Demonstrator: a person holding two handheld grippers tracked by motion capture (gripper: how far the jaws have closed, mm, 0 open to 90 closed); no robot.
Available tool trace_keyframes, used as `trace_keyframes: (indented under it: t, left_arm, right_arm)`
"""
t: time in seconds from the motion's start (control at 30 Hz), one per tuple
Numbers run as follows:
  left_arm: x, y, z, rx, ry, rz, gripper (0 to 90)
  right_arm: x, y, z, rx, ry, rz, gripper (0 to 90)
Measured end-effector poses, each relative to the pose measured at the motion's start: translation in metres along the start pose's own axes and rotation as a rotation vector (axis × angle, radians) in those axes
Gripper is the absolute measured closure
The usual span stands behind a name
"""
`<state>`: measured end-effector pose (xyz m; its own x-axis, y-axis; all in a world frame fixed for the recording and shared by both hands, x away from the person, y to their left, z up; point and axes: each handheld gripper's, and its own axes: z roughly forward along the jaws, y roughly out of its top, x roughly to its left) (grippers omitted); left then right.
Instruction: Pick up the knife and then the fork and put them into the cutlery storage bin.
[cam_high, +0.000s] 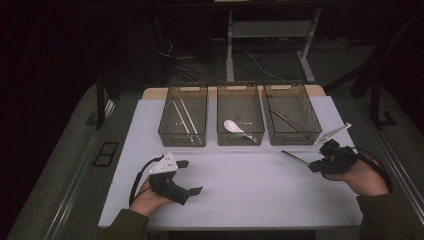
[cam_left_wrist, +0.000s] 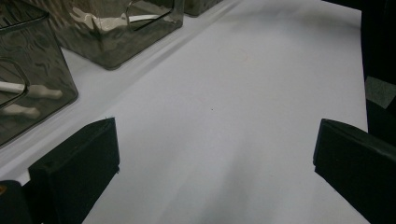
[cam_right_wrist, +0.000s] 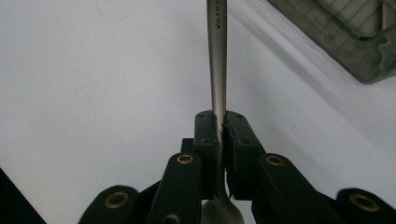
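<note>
**Metal spoon going to a bin**

While my right tool (cam_right_wrist: 219, 122) is squeezing tight on the metal spoon (cam_right_wrist: 217, 56), I am holding it just above the white worktop (cam_high: 240, 185). Its long handle is sticking out past the tips, and the bowl end is sitting back between the arms. I think the picking up is done and the dropping in is left. Close by is the right bin (cam_high: 291, 114). My left tool (cam_high: 185, 176) is resting wide apart, holding nothing.
</note>
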<state>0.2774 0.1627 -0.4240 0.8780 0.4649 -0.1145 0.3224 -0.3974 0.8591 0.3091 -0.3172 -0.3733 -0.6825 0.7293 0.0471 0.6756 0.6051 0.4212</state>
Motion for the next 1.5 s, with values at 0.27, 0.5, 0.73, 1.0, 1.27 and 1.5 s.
trace_keyframes:
  t: [0.27,0.5,0.73,1.0,1.27,1.5]
  left_arm:
    - [0.000,0.000,0.000,0.000,-0.001,-0.001,0.0]
    - [0.000,0.000,0.000,0.000,0.002,-0.003,0.0]
    - [0.000,0.000,0.000,0.000,0.003,-0.004,0.0]
    - [0.001,-0.001,0.000,-0.006,0.005,-0.016,0.0]
    - [0.001,-0.001,0.000,-0.008,0.002,-0.017,0.0]
    - [0.000,-0.001,-0.001,-0.006,0.001,-0.009,0.0]
  right_arm:
    - [-0.004,0.007,-0.010,-0.034,0.000,0.008,83.8]
    - [-0.010,0.014,-0.021,-0.072,-0.009,0.018,83.8]
    - [-0.018,0.018,-0.028,-0.103,-0.027,0.042,83.8]
    - [-0.027,0.029,-0.034,-0.135,-0.063,0.071,83.8]
    - [-0.041,0.047,-0.036,-0.158,-0.099,0.099,83.8]
    - [-0.056,0.064,-0.034,-0.159,-0.102,0.134,83.8]
